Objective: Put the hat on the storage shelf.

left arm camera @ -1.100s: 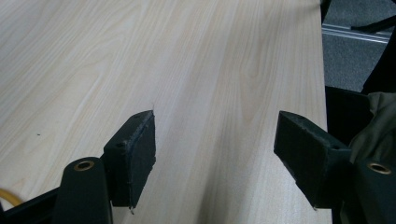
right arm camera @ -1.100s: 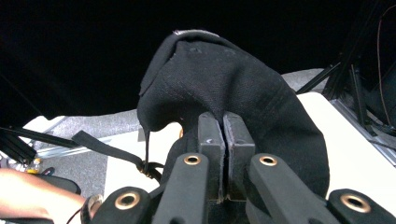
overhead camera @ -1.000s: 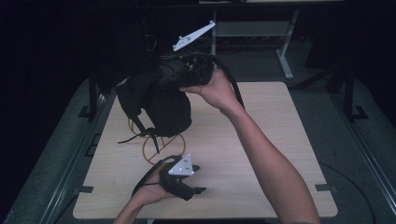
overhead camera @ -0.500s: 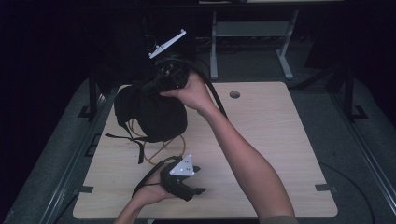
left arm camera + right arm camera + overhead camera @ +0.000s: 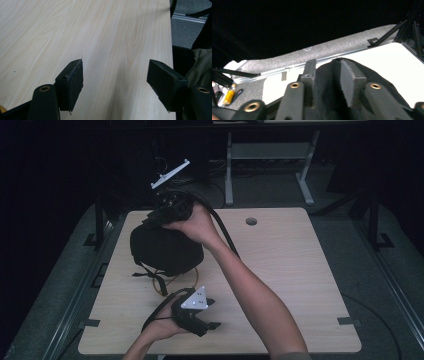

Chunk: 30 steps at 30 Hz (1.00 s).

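High view: one pale wooden surface [image 5: 300, 285], one black bag [image 5: 167, 251] on its far left part, and two claws, one in each of the person's hands. Farthest left sits the bag, rounded and dark, with a strap [image 5: 155, 280] trailing toward the near edge and a loop of orange cord [image 5: 167, 289] showing under it. Just nearer the person, the left claw [image 5: 200, 312] lies low at the surface by the near edge, a grey three-cornered plate on top. In the left gripper view its two black pads [image 5: 72, 80] stand wide apart over bare wood, holding nothing. To the right and farther back, the right hand [image 5: 195, 222] carries the right claw [image 5: 162, 215] at the top of the bag, its thick black cable running down along the forearm. In the right gripper view the right claw's pads [image 5: 350, 77] pinch a ridge of black bag fabric between them. One round hole [image 5: 251, 221] marks the surface's far edge. I can read no writing anywhere.
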Available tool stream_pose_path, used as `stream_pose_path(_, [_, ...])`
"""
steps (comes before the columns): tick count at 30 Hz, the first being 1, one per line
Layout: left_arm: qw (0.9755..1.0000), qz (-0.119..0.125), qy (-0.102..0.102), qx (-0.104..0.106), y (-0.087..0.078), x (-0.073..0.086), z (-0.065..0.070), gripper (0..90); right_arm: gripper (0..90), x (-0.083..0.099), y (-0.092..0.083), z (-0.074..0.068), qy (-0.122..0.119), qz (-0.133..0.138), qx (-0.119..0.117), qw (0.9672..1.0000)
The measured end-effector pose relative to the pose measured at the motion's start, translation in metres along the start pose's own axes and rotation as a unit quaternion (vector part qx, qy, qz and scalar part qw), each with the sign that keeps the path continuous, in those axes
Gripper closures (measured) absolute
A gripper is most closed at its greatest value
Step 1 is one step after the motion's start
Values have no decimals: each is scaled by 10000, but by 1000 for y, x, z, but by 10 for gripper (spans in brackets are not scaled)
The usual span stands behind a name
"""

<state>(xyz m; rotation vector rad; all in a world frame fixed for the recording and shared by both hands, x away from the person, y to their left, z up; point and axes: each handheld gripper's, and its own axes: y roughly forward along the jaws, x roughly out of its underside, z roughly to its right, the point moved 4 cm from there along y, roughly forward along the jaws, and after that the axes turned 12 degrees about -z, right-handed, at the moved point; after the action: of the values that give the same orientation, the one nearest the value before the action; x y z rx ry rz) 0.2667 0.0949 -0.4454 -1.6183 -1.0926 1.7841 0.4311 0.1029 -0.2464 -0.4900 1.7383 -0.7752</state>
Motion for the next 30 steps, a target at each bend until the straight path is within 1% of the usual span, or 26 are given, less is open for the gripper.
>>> stream_pose_path(3, [10000, 53, -55, -53, -1, 0, -1, 288, 560, 8, -6, 2, 90, 69, -5, 9999])
stream_pose_path(5, [10000, 52, -53, -42, -2, 1, -1, 287, 533, 14, -10, 5, 112, 80, 13, 9999])
stream_pose_path(6, [9999, 56, -72, -76, -2, 1, -2, 285, 517, 17, -12, 5, 116, 124, 24, 9999])
stream_pose_path(8, [9997, 125, -195, -75, -2, 0, -2, 279, 485, 24, -17, 6, 134, 187, 17, 9997])
stream_pose_path(9, [9997, 139, -157, -91, -2, 1, -3, 278, 477, 26, -19, 6, 143, 213, 28, 9997])
stream_pose_path(10, [9995, 195, -221, -69, -1, 1, -2, 277, 480, 28, -23, 6, 99, 299, 37, 9995])
stream_pose_path(11, [9994, 208, -272, -61, -1, 1, -2, 276, 467, 31, -26, 6, 124, 335, 5, 9994])
stream_pose_path(13, [9992, 226, -310, -75, -1, 2, -3, 274, 450, 36, -30, 6, 127, 325, 86, 9994])
stream_pose_path(16, [9990, 244, -360, -83, -2, 2, -5, 272, 422, 43, -37, 8, 119, 361, 127, 9992])
stream_pose_path(17, [9990, 260, -362, -86, -2, 3, -6, 271, 414, 45, -39, 9, 104, 387, 150, 9991])
stream_pose_path(19, [9990, 262, -364, -93, -3, 3, -6, 271, 378, 49, -43, 9, 146, 407, 123, 9990])
stream_pose_path(21, [9990, 241, -379, -91, -3, 4, -6, 272, 358, 53, -48, 7, 172, 464, 19, 9988])
stream_pose_path(23, [9989, 256, -390, -82, -3, 4, -7, 271, 342, 58, -51, 5, 148, 426, 88, 9989])
stream_pose_path(25, [9988, 289, -393, -87, -3, 3, -7, 271, 331, 63, -56, 4, 143, 396, 72, 9991])
stream_pose_path(28, [9988, 283, -390, -86, -3, 3, -7, 271, 309, 69, -60, 4, 162, 359, 108, 9992])
stream_pose_path(29, [9989, 274, -381, -85, -3, 3, -7, 271, 309, 71, -62, 4, 202, 359, 94, 9991])
stream_pose_path(30, [9990, 241, -359, -86, -2, 3, -7, 270, 307, 74, -63, 5, 127, 379, 126, 9991])
